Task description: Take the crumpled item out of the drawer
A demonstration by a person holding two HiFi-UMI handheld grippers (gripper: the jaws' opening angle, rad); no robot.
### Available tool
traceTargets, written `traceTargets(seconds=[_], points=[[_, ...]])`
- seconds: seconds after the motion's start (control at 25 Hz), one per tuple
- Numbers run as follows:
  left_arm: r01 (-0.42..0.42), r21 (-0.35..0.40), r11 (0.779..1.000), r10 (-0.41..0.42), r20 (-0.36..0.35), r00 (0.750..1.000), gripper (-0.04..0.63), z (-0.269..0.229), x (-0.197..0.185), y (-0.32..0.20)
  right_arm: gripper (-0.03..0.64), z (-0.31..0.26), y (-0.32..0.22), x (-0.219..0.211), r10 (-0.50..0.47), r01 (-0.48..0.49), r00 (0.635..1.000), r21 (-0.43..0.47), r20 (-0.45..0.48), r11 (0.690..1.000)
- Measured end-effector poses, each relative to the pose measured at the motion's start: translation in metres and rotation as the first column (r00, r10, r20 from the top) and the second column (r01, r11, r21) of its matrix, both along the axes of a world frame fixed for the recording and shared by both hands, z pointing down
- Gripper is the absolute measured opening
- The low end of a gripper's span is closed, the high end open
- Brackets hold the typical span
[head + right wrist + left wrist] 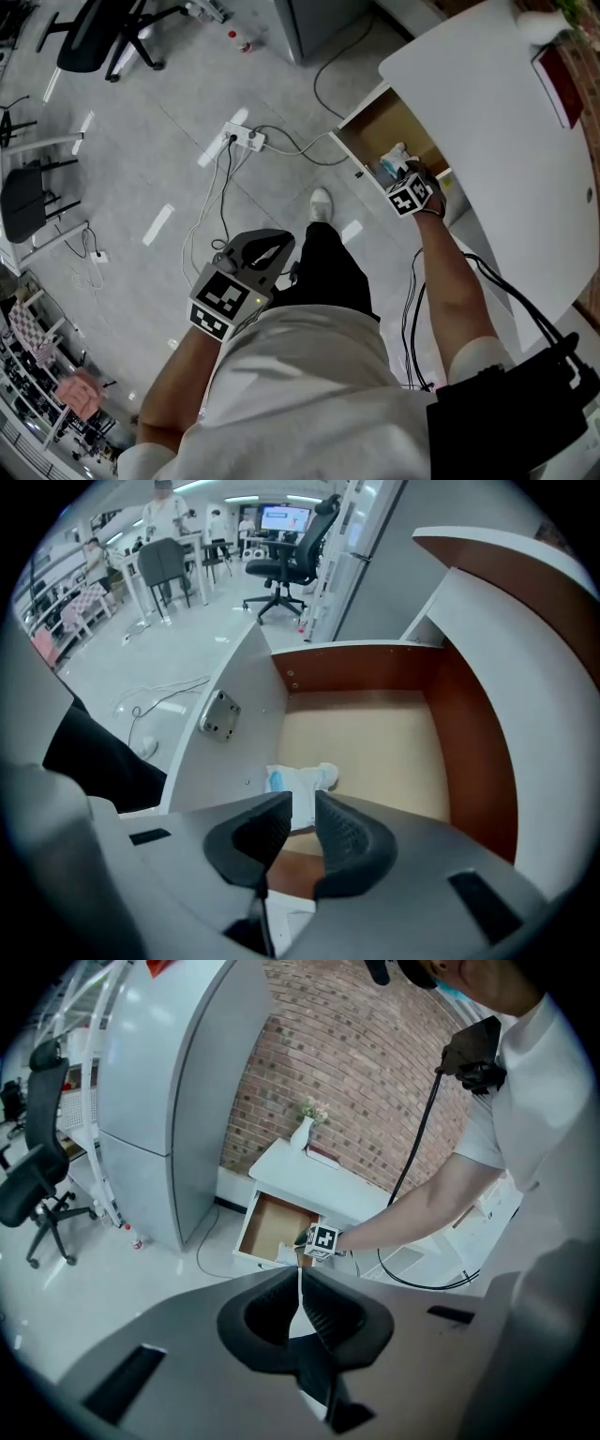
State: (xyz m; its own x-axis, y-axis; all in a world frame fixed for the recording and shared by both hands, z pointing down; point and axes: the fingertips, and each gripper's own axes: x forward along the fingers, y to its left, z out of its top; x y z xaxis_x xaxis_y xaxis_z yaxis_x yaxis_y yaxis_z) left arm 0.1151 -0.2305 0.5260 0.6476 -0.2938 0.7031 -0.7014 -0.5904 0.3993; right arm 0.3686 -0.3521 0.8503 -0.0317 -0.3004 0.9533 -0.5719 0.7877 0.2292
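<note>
An open-plan office or lab: swivel chair, lit monitor, power strip on grey floor.

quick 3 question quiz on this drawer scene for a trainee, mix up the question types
1. True or false: the right tool has its jaws apart.
2. Fill in: the left tool has its jaws ___ (together / apart).
3. Pick one: the crumpled item is
A) clamped in the left tool
B) lying in the open drawer
C) clamped in the right tool

Key: 1 true; 2 together; 3 B
</note>
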Motion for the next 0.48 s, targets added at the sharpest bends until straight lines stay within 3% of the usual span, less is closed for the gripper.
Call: traceTargets(seconds=[0.48], points=[[0.05, -0.039, 0.998, -0.05, 0.004, 0.999, 0.028, 0.042, -0.01, 0.003, 0.127, 0.071, -0.016, 0.005, -0.084, 0.074, 0.985, -0.072, -0.148, 0.995]])
